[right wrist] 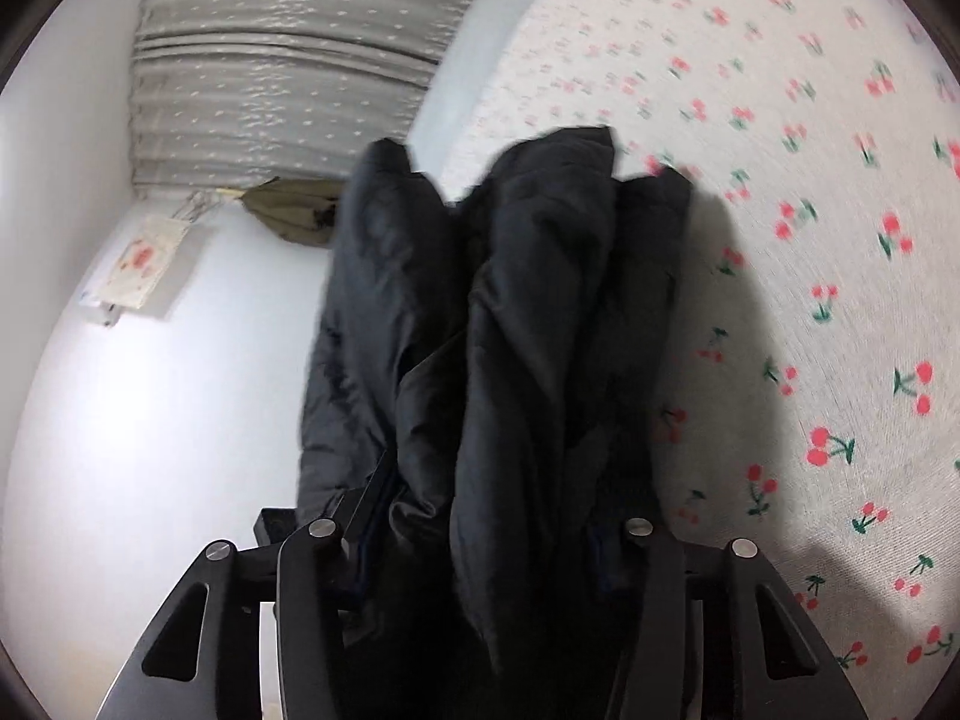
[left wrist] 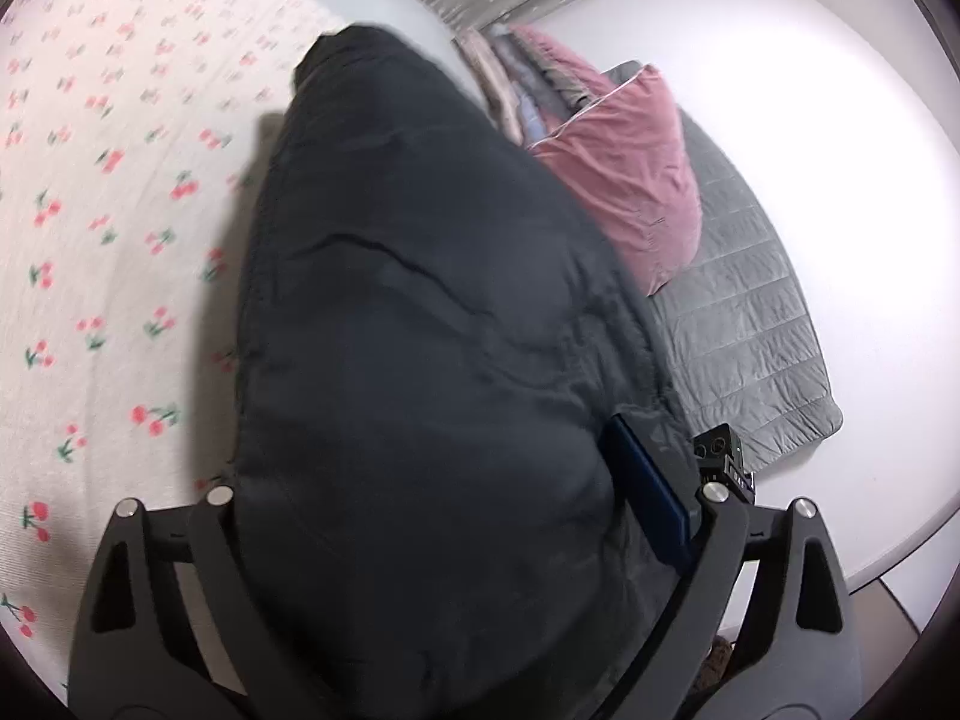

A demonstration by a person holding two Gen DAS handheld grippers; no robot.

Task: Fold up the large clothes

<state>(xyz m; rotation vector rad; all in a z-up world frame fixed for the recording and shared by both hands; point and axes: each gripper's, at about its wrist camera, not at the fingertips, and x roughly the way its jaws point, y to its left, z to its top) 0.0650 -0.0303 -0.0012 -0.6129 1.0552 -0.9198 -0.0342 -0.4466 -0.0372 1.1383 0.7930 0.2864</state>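
A black padded jacket [left wrist: 420,300] lies bundled on the cherry-print bed sheet [left wrist: 90,240]. In the left wrist view its thick bulk fills the whole gap of my left gripper [left wrist: 420,450]. The jaws stand wide, the fabric bulges over the left finger, and the blue pad [left wrist: 648,492] of the right finger lies against it. In the right wrist view the jacket [right wrist: 528,300] runs away from the camera in long upright folds. My right gripper [right wrist: 498,498] is closed about halfway on those folds, and both fingers are sunk in the fabric.
A pink pillow [left wrist: 630,180] and a grey quilted blanket [left wrist: 750,330] lie to the right of the jacket. A grey dotted curtain [right wrist: 270,60] hangs beyond the bed. An olive cloth [right wrist: 294,210] and a paper sheet [right wrist: 144,258] sit on a white surface at the left.
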